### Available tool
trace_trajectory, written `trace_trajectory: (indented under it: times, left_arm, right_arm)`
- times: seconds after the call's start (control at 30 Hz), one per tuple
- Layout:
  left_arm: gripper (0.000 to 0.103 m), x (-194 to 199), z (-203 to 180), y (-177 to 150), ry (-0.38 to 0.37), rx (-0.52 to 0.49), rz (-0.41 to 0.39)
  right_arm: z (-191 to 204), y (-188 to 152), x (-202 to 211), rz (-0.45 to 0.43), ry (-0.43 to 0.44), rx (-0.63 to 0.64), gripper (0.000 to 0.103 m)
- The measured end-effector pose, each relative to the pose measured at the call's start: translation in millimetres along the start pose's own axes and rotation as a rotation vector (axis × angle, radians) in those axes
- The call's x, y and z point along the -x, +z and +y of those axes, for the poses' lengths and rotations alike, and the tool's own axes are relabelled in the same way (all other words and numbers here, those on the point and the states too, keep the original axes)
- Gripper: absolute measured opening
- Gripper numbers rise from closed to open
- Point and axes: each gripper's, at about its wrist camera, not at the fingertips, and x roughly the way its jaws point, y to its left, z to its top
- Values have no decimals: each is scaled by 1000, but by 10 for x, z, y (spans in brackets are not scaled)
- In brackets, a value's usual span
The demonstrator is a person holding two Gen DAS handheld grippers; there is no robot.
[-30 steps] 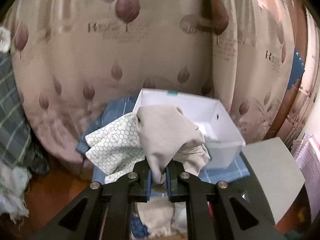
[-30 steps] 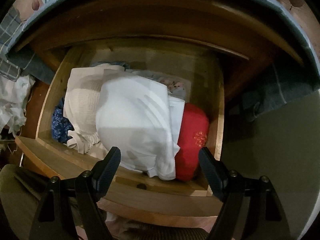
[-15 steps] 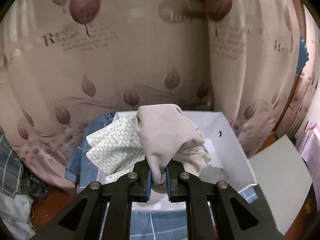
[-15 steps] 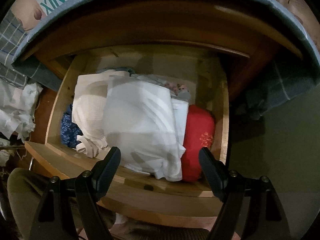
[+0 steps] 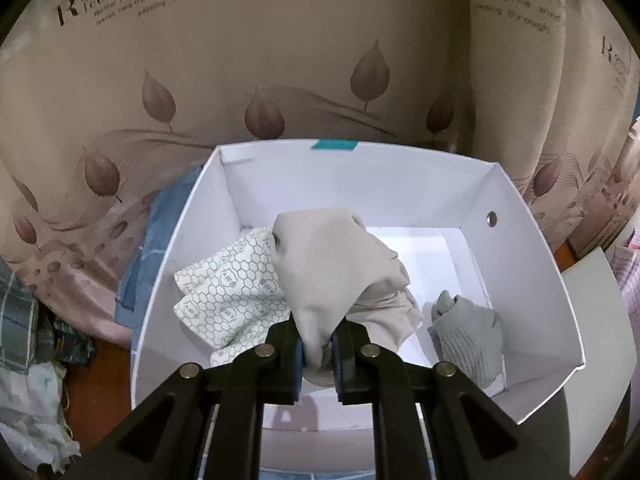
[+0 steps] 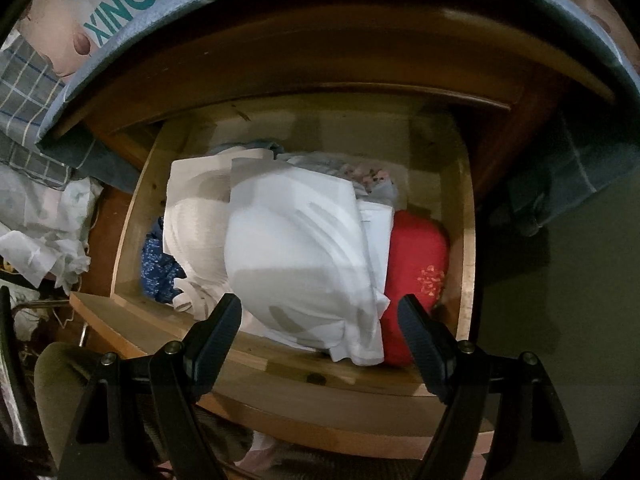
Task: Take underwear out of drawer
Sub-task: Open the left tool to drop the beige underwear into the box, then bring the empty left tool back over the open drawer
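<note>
Since the earlier frames the left tongs [image 5: 319,350] have carried the beige underwear [image 5: 336,268] forward and lower — the white box [image 5: 516,280] was only a small shape farther off before, and now it fills the left wrist view, with the bundle hanging over its inside. These tongs are closed on a fold of the beige cloth, which is pinched between the two pads. A white piece with a grey honeycomb print [image 5: 230,292] hangs together with the beige one, on the side toward the left wall of the box; whether it is also in the pinch I cannot tell. A grey knitted piece [image 5: 470,338] lies on the bottom of the box, near its right wall. Behind the box hangs a curtain [image 5: 280,60] with brown leaves and printed words, and a blue cloth [image 5: 160,240] lies beside the left wall of the box.

At the drawer [image 6: 466,240] the right tongs [image 6: 320,318] have stayed in their place — they are wide open above the front edge and hold nothing. Inside the drawer a white folded garment [image 6: 296,256] lies in the middle on top. Toward the right wall of the drawer is a red item [image 6: 416,264], and toward the left wall are a cream garment [image 6: 192,220] and a dark blue patterned cloth [image 6: 158,268].
</note>
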Motion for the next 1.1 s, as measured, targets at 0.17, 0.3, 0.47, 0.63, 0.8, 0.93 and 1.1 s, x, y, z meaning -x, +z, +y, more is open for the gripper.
trace_trajectory:
  times: [0.17, 0.3, 0.47, 0.63, 0.8, 0.93, 1.1]
  left_arm:
    - [18, -54, 3, -11, 39, 11, 28]
    - [44, 58, 3, -6, 51, 4, -1]
    - [51, 320, 21, -137, 9, 4, -24]
    - [53, 668, 62, -519, 10, -28, -46]
    - [60, 890, 147, -1074, 17, -62, -27]
    - [62, 862, 239, -1493, 6, -48, 8]
    - [62, 586, 378, -1998, 12, 1, 98]
  right_arm:
    - [-3, -2, 5, -2, -1, 3, 78]
    - [8, -1, -4, -1, -2, 7, 78]
    - [17, -4, -21, 1, -10, 9, 78]
    - [27, -5, -14, 0, -14, 14, 78]
    - [17, -1, -11, 1, -6, 12, 78]
    - [41, -8, -4, -4, -11, 24, 81]
    - [101, -8, -23, 11, -42, 53, 85]
